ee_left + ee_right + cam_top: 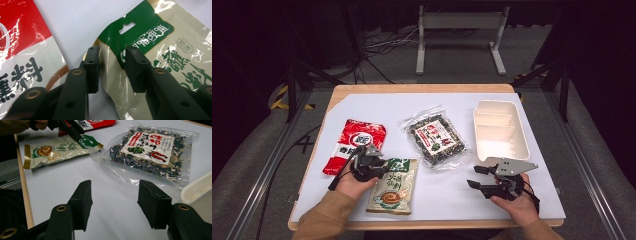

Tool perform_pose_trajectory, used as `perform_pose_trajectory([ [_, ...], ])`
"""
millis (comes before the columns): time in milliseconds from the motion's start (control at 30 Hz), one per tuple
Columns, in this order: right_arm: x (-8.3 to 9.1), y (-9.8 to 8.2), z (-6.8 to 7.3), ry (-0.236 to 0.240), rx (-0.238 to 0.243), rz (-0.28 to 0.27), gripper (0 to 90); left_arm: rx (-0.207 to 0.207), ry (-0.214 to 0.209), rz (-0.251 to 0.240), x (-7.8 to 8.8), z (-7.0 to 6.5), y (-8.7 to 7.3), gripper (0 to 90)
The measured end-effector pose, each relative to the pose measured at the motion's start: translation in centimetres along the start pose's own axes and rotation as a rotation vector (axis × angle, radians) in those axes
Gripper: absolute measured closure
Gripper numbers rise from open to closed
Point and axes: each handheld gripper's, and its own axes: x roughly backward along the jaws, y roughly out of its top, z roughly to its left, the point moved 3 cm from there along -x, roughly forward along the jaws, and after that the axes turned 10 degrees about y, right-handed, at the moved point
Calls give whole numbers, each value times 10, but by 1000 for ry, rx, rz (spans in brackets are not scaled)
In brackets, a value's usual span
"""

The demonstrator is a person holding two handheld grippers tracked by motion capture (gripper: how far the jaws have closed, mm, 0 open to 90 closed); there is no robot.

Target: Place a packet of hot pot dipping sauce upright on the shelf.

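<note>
Green pouch (393, 186) is the thing in hand: from the high view it lies flat on the white table (362, 107), at the near edge, just right of the red pouch (356, 145) and down-left of the clear bag (436, 135) of dark dried bits; the white tray (499, 129) sits well to the pouch's right. The left gripper (382, 167) is at the pouch's top left corner, while the right gripper (476, 176) hovers well to the pouch's right, just below the tray, its jaws apart with nothing between them. In the left gripper view the green pouch (150, 47) runs up and right, and its left edge stands up between the two black jaws, near the green header with the hang slot; the jaws are narrowed about that edge, but I cannot tell whether both pads are pressing on the film yet. The red pouch (22, 57) lies just left of it. The film looks glossy and creased, so I would judge it light, soft and slippery, likely to sag and swing if lifted by one corner; the sealed header strip seems the stiffest place to pinch. In the right gripper view the jaws stand wide over bare table, with the green pouch (57, 150) far off at upper left, the left gripper (82, 133) on its header end, and the clear bag (152, 150) right of the pouch.
</note>
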Motion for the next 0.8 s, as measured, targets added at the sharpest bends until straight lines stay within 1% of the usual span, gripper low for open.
perform_pose_trajectory([
  [100,0,0,0,2,-2,-1,442,9,-17,7,1,0,0,729],
  [200,0,0,0,3,-2,1,442,21,-49,13,2,-1,0,818],
  [233,0,0,0,4,-2,1,442,22,-55,13,2,-1,1,833],
  [367,0,0,0,4,-2,3,442,14,-64,13,2,-3,1,853],
  [467,1,1,0,7,-5,3,458,18,-79,4,4,-2,2,860],
  [533,1,1,1,17,-9,6,485,5,-78,-14,9,-2,3,862],
  [567,1,1,1,17,-9,6,485,5,-78,-14,9,-2,3,863],
  [600,1,1,2,31,-15,8,498,5,-87,-18,13,-2,4,863],
  [633,2,1,2,37,-15,15,513,5,-87,-28,15,-2,5,864],
  [700,1,2,3,39,-16,24,525,-1,-85,-33,20,-3,7,865],
  [733,1,2,3,38,-20,27,527,-19,-78,-33,23,-3,8,865],
  [800,1,3,4,35,-17,31,535,-17,-84,-47,31,-4,9,865],
])
